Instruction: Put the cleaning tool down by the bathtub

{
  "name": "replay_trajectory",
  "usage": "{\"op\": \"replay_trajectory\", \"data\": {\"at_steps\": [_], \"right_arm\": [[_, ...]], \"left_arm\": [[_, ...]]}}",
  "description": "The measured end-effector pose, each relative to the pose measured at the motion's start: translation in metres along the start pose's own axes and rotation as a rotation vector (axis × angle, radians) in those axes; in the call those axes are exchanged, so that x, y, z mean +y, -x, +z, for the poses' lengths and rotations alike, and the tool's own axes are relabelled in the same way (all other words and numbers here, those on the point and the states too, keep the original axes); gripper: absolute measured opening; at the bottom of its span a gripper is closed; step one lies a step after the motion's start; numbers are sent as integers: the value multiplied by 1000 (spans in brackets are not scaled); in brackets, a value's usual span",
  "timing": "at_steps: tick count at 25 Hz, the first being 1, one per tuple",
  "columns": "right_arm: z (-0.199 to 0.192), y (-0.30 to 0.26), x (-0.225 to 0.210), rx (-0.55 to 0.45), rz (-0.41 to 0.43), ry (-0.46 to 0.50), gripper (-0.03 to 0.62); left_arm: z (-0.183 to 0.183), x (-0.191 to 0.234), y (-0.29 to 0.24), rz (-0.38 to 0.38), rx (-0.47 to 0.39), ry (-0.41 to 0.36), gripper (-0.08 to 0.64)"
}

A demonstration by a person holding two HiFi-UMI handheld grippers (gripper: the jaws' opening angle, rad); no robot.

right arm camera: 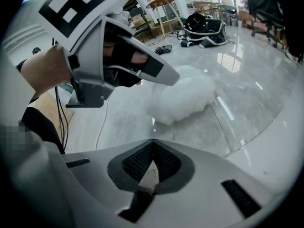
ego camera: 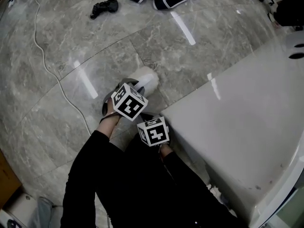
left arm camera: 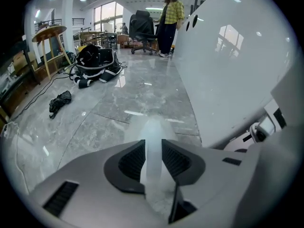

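While right hand-held gripper [right arm camera: 151, 145] sits clenched (empty), left one [left arm camera: 153, 148] grips cleaning tool [right arm camera: 183, 99].

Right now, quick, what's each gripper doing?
Left gripper: closed on the cleaning tool.
Right gripper: closed, holding nothing.

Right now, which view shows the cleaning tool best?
Right gripper view: the cleaning tool shows most of its fluffy white head, held by the left gripper. Left gripper view shows only a pale blurred strip clamped between the jaws. Head view shows just its end beyond that gripper.
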State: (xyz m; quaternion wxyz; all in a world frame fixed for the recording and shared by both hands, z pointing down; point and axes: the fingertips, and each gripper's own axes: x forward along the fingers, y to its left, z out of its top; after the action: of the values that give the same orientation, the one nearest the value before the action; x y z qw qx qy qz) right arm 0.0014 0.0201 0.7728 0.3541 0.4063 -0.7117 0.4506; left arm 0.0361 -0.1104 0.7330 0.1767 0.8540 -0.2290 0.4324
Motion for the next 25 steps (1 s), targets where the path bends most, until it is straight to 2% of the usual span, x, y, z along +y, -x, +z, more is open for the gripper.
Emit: {"op": "replay_trajectory", "data": {"at_steps": [20, 25], "right_arm": [[12, -7, -1, 11, 7, -2, 0], [15, -8, 3, 8, 6, 13, 0]], "left_arm": [[19, 11, 46, 24, -106, 30, 112], [12, 27, 60, 54, -128, 64, 78]]}}
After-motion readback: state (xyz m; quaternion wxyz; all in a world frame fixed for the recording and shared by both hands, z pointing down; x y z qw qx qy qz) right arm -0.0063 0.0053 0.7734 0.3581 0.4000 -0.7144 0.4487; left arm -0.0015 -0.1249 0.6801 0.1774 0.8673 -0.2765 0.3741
